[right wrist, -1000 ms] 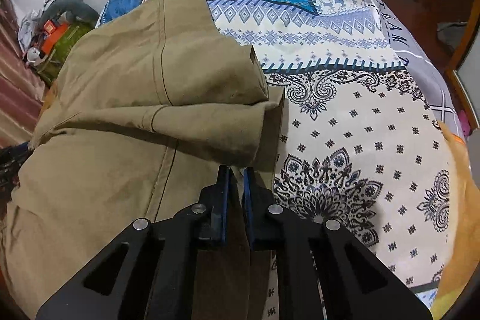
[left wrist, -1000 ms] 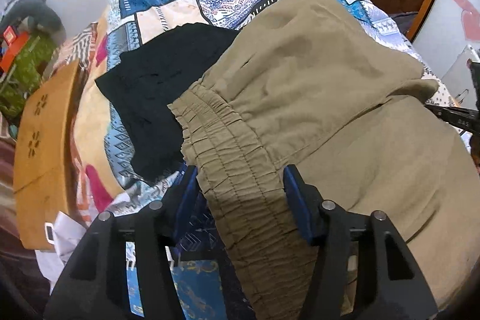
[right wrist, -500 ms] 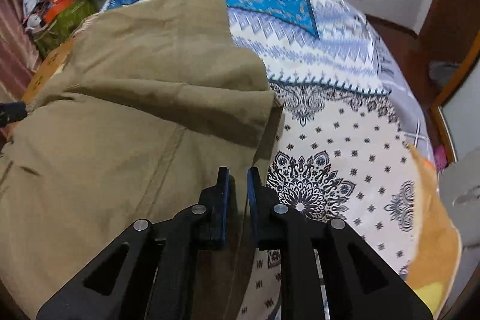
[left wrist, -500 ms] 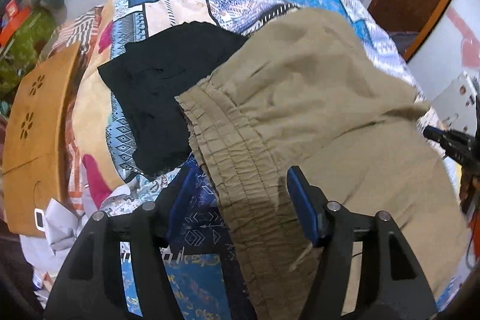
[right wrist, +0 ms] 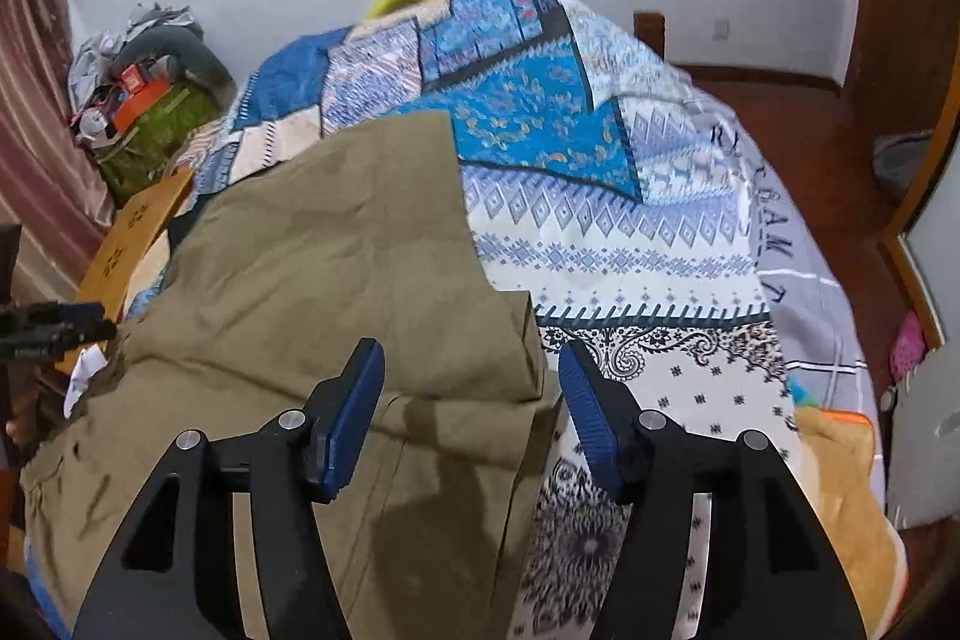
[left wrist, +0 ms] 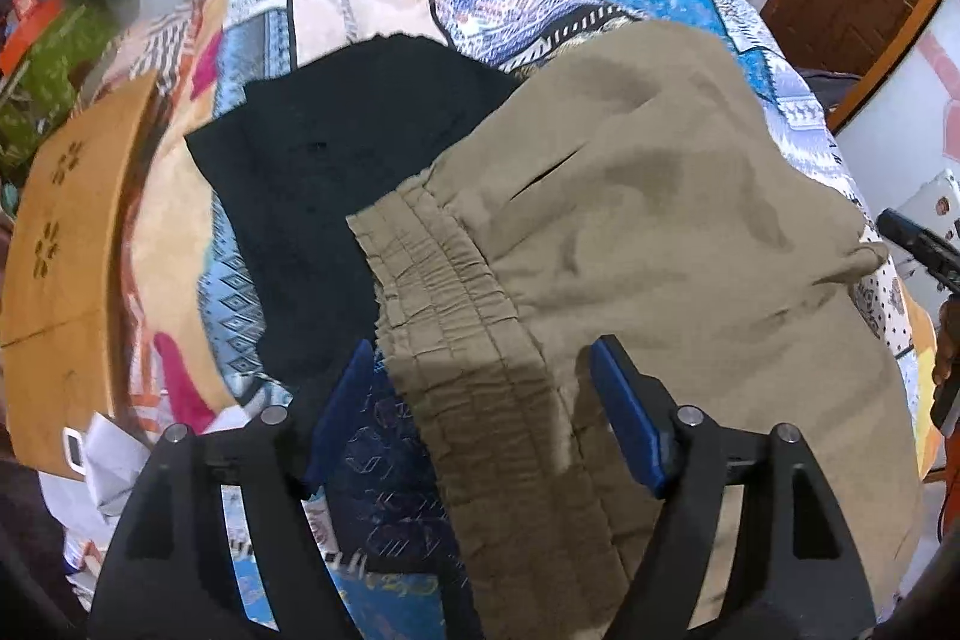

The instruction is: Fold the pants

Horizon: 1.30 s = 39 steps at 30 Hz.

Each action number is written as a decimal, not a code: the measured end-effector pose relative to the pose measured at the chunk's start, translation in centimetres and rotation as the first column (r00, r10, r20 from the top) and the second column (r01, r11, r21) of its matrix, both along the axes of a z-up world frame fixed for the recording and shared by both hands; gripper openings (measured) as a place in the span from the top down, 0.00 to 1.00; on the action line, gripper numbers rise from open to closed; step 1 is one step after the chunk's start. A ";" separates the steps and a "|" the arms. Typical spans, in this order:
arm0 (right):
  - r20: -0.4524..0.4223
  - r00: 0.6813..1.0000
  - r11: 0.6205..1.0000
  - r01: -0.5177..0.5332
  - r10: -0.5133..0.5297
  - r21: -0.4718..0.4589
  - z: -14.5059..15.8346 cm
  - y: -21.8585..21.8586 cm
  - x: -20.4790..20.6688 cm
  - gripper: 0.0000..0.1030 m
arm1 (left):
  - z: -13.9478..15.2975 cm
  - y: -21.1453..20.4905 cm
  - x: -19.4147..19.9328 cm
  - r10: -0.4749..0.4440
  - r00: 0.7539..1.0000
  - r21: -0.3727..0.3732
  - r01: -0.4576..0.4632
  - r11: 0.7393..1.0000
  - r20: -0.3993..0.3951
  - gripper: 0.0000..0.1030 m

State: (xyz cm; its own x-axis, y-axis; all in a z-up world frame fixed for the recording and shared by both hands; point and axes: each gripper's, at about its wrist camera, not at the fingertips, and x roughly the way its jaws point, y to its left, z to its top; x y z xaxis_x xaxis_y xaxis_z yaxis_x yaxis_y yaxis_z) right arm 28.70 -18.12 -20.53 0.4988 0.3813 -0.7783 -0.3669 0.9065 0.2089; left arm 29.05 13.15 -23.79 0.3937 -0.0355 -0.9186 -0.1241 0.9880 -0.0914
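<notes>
With both my grippers' jaws spread wide over the khaki pants [left wrist: 648,232], I read "TEAM" on the bedspread [right wrist: 774,226].

A big bed [right wrist: 660,232] is filling the room, and a patchwork cover in blue, white and orange is lying over it. The tan pants [left wrist: 648,244] are lying folded on the cover. A black cloth [left wrist: 336,172] is lying just beside them, partly under the waistband.
</notes>
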 end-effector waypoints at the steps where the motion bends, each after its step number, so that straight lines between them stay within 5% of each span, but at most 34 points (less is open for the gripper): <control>1: -0.028 1.000 1.000 0.007 -0.007 -0.015 -0.8 0.1 0.7 0.45 | -0.5 0.2 0.2 0.011 1.000 -0.014 -0.011 1.000 -0.012 0.27; 7: -0.138 0.990 0.998 -0.026 0.034 0.061 -3.8 0.3 2.7 0.45 | -2.3 1.0 0.5 0.049 0.998 -0.069 -0.051 0.996 -0.031 0.22; 12: -0.101 0.992 0.997 -0.075 0.076 0.009 -4.6 1.6 2.4 0.80 | -2.3 0.2 0.0 0.042 0.999 0.066 -0.044 0.997 0.031 0.30; 14: -0.097 0.990 0.995 -0.098 0.097 -0.008 -5.1 2.0 2.1 0.87 | -2.0 -0.3 -0.1 0.024 0.998 0.144 -0.031 0.989 0.054 0.31; 17: -0.065 0.993 0.993 -0.107 0.103 -0.048 -5.2 2.4 1.7 0.88 | -2.0 -0.8 -0.2 0.015 0.997 0.234 -0.031 0.972 0.071 0.31; 20: -0.055 0.993 0.989 -0.111 0.106 -0.096 -5.2 2.8 1.7 0.89 | -2.1 -0.3 -0.1 0.038 0.997 0.228 -0.054 0.972 0.071 0.31; 31: -0.077 0.996 0.988 -0.063 0.053 -0.138 -3.2 2.6 2.2 0.82 | -0.7 0.5 -0.2 -0.002 0.998 0.210 -0.011 0.978 0.060 0.24; 33: -0.049 0.998 0.993 -0.035 0.029 -0.112 -1.8 1.9 2.2 0.75 | 0.0 1.2 -0.1 0.001 0.998 0.242 -0.018 0.970 0.069 0.24; 39: 0.064 0.997 0.999 -0.027 0.030 -0.046 2.5 2.1 2.9 0.55 | 0.9 4.7 2.0 0.070 0.994 0.156 -0.083 0.984 0.086 0.17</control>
State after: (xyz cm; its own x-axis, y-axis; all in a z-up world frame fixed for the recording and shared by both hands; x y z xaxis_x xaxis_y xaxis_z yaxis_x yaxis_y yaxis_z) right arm 31.60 -16.00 -18.04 0.5382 0.3614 -0.7614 -0.4041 0.9034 0.1432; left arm 31.06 17.82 -22.87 0.4622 0.1418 -0.8753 -0.1984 0.9786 0.0538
